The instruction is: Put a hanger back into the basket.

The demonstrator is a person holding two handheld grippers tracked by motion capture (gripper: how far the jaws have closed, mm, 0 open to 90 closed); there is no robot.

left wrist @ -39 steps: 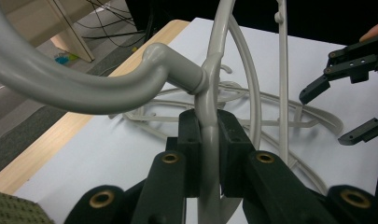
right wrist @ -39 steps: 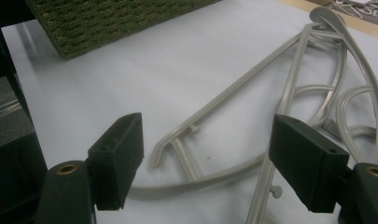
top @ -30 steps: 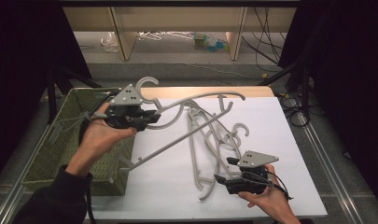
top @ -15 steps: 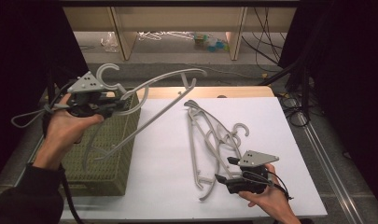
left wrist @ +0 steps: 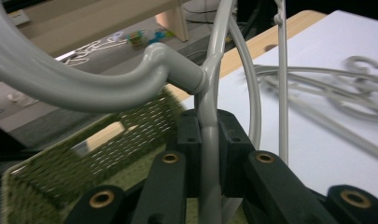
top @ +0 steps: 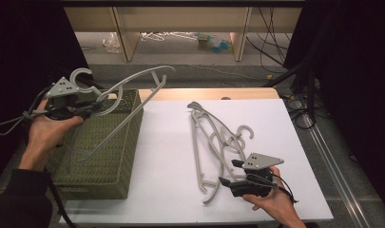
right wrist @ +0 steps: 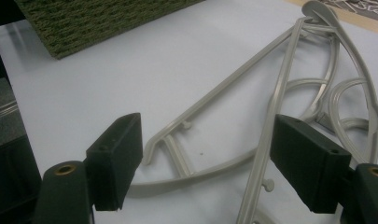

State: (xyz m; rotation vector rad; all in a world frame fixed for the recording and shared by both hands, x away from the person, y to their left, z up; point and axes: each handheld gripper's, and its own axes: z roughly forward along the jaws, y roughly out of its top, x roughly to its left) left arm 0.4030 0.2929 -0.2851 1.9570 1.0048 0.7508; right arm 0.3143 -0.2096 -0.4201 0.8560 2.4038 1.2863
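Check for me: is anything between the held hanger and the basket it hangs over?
Nothing visible. The left gripper is shut on the hanger near its hook, above the basket. Its lower end seems to dip inside already, and the basket looks empty.

Looks like a lab recording booth: a white tabletop (top: 171,142) boxed in by black curtains (top: 356,71), loose cables (top: 275,28) trailing over the grey floor behind that tabletop, and plain wooden shelf legs (top: 126,33) farther back with stray clutter underneath.
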